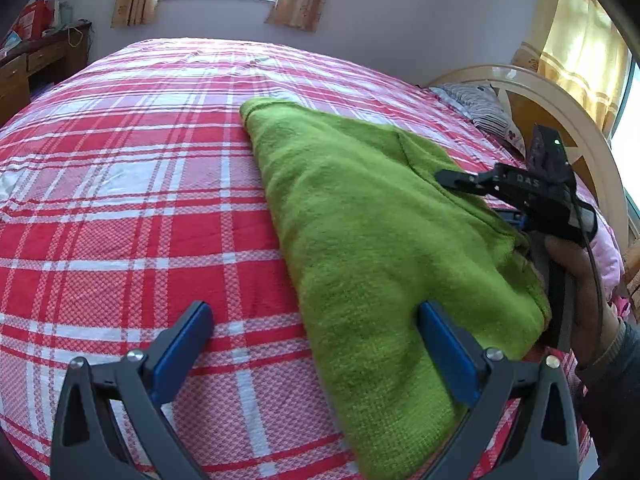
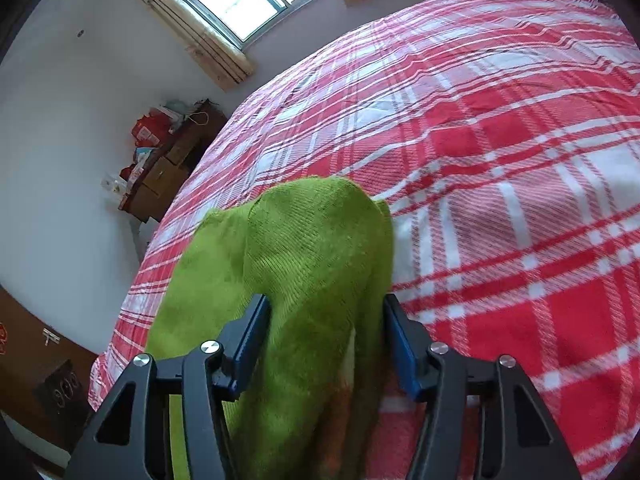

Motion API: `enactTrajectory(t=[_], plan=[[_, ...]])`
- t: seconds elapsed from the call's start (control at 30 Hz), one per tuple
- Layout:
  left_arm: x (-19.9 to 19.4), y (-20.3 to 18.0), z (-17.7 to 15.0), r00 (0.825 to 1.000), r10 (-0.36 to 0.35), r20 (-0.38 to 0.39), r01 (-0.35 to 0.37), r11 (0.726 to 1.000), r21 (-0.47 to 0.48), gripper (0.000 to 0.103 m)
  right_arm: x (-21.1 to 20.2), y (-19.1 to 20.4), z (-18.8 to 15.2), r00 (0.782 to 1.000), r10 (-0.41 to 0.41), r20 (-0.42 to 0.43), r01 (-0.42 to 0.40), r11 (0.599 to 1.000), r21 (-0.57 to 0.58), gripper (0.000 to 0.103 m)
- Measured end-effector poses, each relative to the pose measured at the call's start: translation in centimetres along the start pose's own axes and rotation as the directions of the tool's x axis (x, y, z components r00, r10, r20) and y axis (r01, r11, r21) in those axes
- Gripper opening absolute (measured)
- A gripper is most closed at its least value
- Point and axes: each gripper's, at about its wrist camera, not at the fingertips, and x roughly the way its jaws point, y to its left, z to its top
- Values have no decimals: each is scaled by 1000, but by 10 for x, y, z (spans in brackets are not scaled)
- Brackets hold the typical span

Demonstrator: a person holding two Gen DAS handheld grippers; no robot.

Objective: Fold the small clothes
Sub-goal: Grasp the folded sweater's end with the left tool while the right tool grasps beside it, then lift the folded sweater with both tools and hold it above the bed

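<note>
Plaid-covered bed (image 1: 120, 200) carried a green knit garment (image 1: 360, 220); left tool (image 1: 316, 344) gaped empty, right tool (image 2: 326, 344) straddled a raised fold, grip unclear

grippers: both the left gripper (image 1: 316, 344) and right gripper (image 2: 326, 344) are matte black frames, kinda triangular cutouts
pads: blue, flat rectangles (image 1: 184, 352)
hardware: shiny silver screws (image 2: 211, 347) at the pivots
markings: "DAS" lettering, tiny green LED (image 1: 557, 142)
cable: black
sleeve: dark grey cuff (image 1: 612, 364)
</note>
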Motion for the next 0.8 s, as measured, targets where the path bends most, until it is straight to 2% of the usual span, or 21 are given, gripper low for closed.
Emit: enactTrajectory(t=[0.2, 0.37, 0.47, 0.53, 0.6, 0.8], plan=[[3, -5, 1, 1000, -23, -12, 23, 999, 25, 103, 1, -10, -1, 998, 56, -3, -56, 998, 34, 47], [3, -9, 2, 999, -51, -18, 52, 998, 45, 97, 2, -7, -3, 999, 47, -1, -47, 999, 13, 43], [2, -11, 1, 996, -83, -22, 84, 995, 55, 87, 1, -7, -5, 999, 52, 0, -52, 999, 7, 41], [3, -13, 1, 993, -116, -29, 118, 991, 60, 73, 1, -6, -5, 998, 55, 6, -55, 998, -1, 39], [2, -16, 1, 988, -147, -37, 149, 987, 64, 65, -1, -4, -8, 998, 59, 17, -58, 998, -28, 36], [-3, -19, 0, 988, -151, -33, 153, 986, 67, 47, -5, 2, -11, 998, 51, 44, -48, 997, -66, 29]])
